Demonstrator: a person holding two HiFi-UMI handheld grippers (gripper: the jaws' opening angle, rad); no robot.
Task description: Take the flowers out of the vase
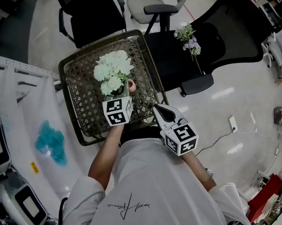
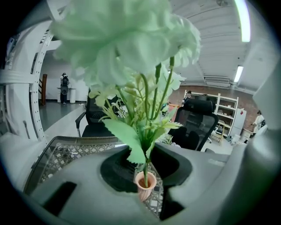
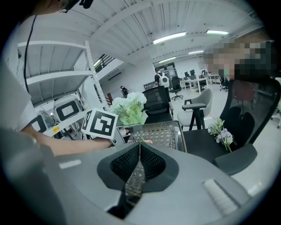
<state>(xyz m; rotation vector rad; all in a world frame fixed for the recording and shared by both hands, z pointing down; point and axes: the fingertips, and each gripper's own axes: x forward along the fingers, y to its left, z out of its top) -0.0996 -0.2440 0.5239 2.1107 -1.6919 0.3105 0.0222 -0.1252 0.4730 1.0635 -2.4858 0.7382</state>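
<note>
A bunch of pale green-white flowers [image 1: 113, 69] stands over the wicker tray [image 1: 80, 70]. My left gripper [image 1: 125, 94] is shut on its green stems [image 2: 145, 151], just under the leaves. The lowest stem tip still reaches into the mouth of the small pink ribbed vase [image 2: 145, 184], which stands on the tray below the jaws and shows as a pink spot [image 1: 131, 85] beside the bunch. My right gripper [image 1: 160, 112] hovers at the tray's near right corner, its jaws shut with nothing between them; its own view looks over the tray [image 3: 164, 132] toward the flowers [image 3: 129, 110].
A second small sprig of white and lilac flowers [image 1: 189, 38] lies on the black office chair seat [image 1: 170, 55] right of the tray. A white table with a blue stain [image 1: 51, 142] is at the left. More chairs stand behind.
</note>
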